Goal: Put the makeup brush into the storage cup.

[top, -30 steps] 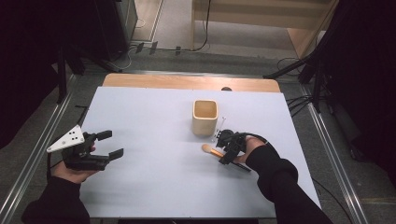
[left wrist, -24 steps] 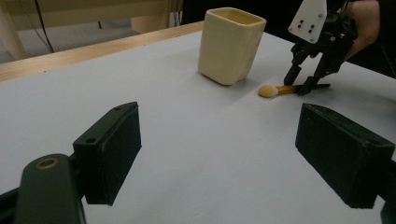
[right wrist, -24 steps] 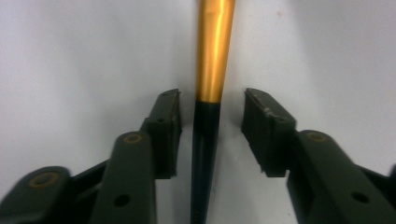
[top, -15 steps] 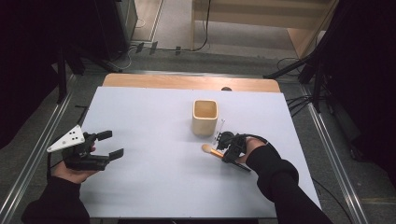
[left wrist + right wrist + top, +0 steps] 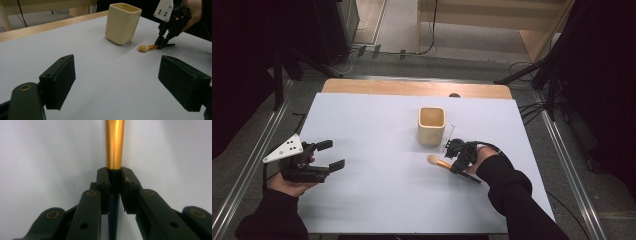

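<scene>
Now we grab the brush [image 5: 441,162] | right gripper [image 5: 458,161] squeezes its handle, just closed | left gripper [image 5: 332,155] wide, holding nothing | next: lift into cup [image 5: 431,126].

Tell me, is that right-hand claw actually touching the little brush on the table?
Touching. In the right gripper view, the right gripper has both black pads pressed against the dark handle of the brush, just behind its gold ferrule.

From my right gripper [image 5: 115,182] view, the brush [image 5: 114,147] ran off the top edge, its head cut away.
</scene>
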